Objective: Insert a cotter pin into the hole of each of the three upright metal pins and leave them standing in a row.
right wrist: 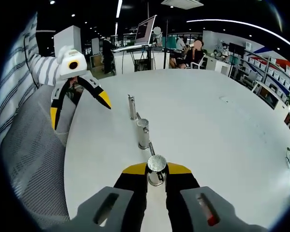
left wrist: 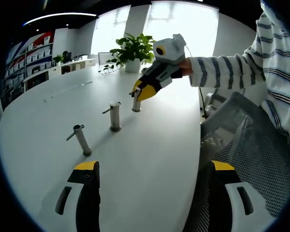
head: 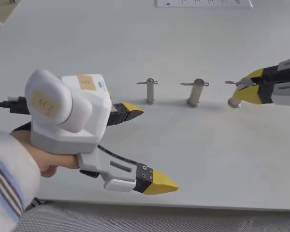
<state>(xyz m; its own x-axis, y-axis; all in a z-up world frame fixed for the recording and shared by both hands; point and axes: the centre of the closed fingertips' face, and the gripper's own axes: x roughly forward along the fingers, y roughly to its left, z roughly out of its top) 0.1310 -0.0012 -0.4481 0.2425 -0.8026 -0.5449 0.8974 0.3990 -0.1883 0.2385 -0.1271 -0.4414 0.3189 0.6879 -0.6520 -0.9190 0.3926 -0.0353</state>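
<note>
- The right gripper (head: 242, 90) is closed on the upper part of the third metal pin (right wrist: 156, 166), with one jaw against each side of it. The pin's foot looks to be resting on the bench (head: 208, 154).
- A cotter pin (head: 231, 83) sticks out sideways from the top of that pin, just past the jaw tips. I cannot tell how far through the hole it goes.
- Next along the row is the middle metal pin (head: 195, 94), upright and free, with its own cotter pin (head: 191, 84) across the top.
- Beyond it is the far metal pin (head: 150, 93), also upright, with a cotter pin (head: 145, 82) through it.
- The left gripper (left wrist: 154, 166) hangs near the bench edge, well apart from the row. Its jaws are spread wide and hold nothing.
- Progress, as I judge it: two pins are finished and standing, and the third appears fitted but is not yet released.
- What seems left is to check that the last cotter pin is seated, then let go so the pin stands in line with the other two.
</note>
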